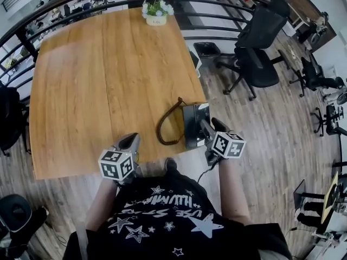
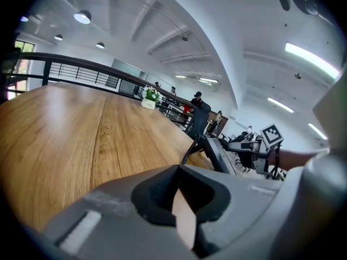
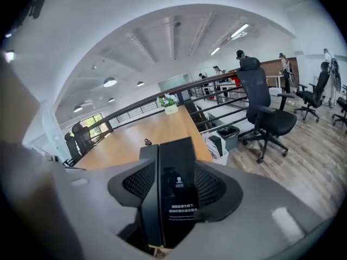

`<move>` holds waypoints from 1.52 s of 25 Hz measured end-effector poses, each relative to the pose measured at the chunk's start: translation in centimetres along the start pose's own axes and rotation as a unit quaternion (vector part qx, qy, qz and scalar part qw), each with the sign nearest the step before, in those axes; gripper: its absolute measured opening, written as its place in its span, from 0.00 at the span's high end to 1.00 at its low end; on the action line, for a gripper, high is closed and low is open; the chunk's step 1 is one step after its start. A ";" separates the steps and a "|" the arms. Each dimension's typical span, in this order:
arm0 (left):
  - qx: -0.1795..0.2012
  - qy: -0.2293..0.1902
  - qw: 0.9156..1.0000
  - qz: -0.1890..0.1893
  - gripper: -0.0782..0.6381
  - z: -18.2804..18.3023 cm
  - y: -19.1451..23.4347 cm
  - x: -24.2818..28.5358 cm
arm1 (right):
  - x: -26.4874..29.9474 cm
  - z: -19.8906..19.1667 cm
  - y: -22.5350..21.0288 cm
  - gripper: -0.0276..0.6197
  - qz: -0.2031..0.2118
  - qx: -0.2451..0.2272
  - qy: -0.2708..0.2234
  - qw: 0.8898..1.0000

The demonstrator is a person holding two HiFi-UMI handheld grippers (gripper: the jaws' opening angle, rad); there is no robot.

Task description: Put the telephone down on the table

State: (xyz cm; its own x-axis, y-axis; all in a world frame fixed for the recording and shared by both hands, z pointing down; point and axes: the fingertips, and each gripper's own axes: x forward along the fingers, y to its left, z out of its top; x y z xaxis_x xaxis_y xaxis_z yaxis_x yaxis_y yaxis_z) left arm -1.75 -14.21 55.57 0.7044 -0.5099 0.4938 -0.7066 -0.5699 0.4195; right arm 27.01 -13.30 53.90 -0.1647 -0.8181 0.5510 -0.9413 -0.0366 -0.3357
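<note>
The telephone [image 1: 193, 124] is a flat black handset with a dark looped strap [image 1: 167, 124], at the front right corner of the wooden table [image 1: 108, 75]. My right gripper [image 1: 203, 125] is shut on it. In the right gripper view the telephone [image 3: 174, 183] stands on edge between the pads of the right gripper [image 3: 169, 195], its tip pointing over the table. My left gripper [image 1: 130, 141] hovers over the table's front edge, left of the telephone, shut and holding nothing. In the left gripper view, the left gripper [image 2: 181, 213] shows only a thin slit and the telephone [image 2: 217, 153] is tilted at right.
A white pot of flowers [image 1: 156, 11] stands at the table's far edge by a black railing [image 1: 70, 7]. A black office chair [image 1: 259, 47] and a small bin [image 1: 206, 51] are on the floor right of the table. Another chair [image 1: 8, 118] is at the left.
</note>
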 end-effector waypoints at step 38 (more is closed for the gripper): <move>-0.020 -0.038 0.999 0.033 0.89 -1.8 14.2 -14.8 | 5.5 -6.6 25.7 0.96 0.096 -0.066 -0.005 0.993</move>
State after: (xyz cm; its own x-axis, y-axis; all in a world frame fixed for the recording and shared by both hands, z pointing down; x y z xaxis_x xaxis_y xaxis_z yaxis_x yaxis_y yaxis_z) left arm -22.33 -13.55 55.55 0.6581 -0.5933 0.4636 -0.7528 -0.5073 0.4193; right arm 0.02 -14.94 53.33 -0.3418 -0.8090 0.4782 -0.9237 0.1955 -0.3294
